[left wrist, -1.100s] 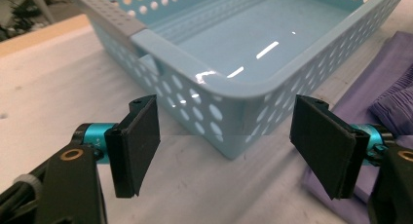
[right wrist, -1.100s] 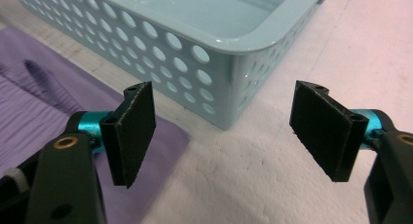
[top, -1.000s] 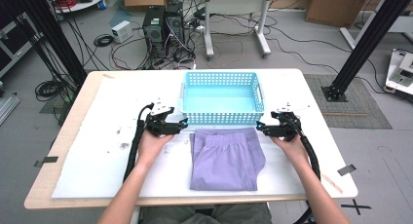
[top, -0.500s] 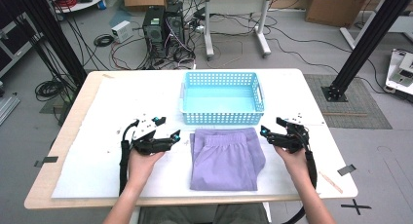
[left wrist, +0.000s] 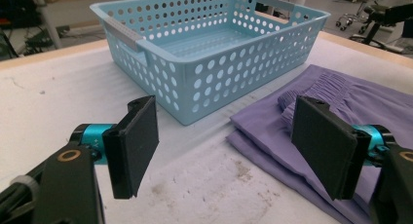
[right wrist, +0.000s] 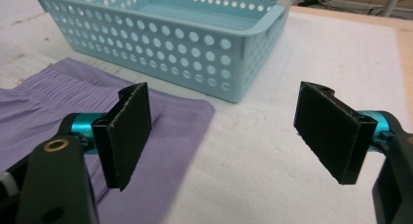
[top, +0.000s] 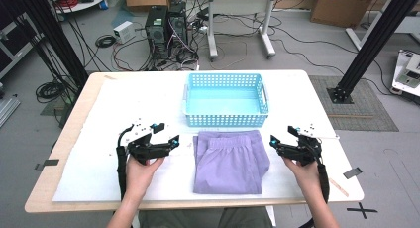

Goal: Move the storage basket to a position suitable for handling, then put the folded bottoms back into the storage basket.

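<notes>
Near the desk's front edge, the folded purple shorts (top: 230, 161) lie flat at the middle, waistband toward the far side. The left gripper (top: 166, 146) hovers just off the garment's left edge and the right gripper (top: 277, 144) just off its right edge; both have their jaws spread wide with nothing between them. In the left gripper view the shorts' gathered waistband (left wrist: 336, 85) sits just past the right-hand jaw, and in the right gripper view the cloth's corner (right wrist: 195, 109) lies beyond the left-hand jaw.

The step in hand looks like taking hold of the shorts from both sides. To do it well, each gripper should come in low and level, slide one jaw under all folded layers, and close at matching points so the fold holds when lifted.

Farther back, touching the waistband edge or nearly so, stands the blue perforated basket (top: 225, 120), empty, near the desk's far edge.
</notes>
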The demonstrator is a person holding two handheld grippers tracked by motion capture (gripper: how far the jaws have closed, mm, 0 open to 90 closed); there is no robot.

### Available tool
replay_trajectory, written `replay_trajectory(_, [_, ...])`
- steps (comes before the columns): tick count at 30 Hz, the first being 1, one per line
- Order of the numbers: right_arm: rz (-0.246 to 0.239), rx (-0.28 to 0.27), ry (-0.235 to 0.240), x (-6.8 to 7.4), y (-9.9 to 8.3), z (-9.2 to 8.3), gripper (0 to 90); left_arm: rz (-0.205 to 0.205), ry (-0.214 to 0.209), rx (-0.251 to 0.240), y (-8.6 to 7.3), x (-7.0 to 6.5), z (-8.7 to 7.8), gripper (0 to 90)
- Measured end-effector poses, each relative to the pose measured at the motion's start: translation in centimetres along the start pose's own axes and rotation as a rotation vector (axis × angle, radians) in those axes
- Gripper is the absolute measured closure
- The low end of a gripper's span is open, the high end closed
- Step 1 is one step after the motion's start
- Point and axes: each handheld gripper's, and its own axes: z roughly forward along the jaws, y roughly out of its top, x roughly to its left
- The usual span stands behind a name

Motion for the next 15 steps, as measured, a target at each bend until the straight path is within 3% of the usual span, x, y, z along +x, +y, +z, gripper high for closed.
replay_trajectory(5, [0.037,-0.016,-0.004,-0.6,0.0,-0.4,22.0,0.033,0.016,-0.02,0.2,-0.5,-0.1,25.8])
replay_trajectory(15, [0.035,-0.021,-0.002,-0.7,0.1,-0.3,22.0,0.074,0.005,-0.016,0.4,-1.3,0.1,25.8])
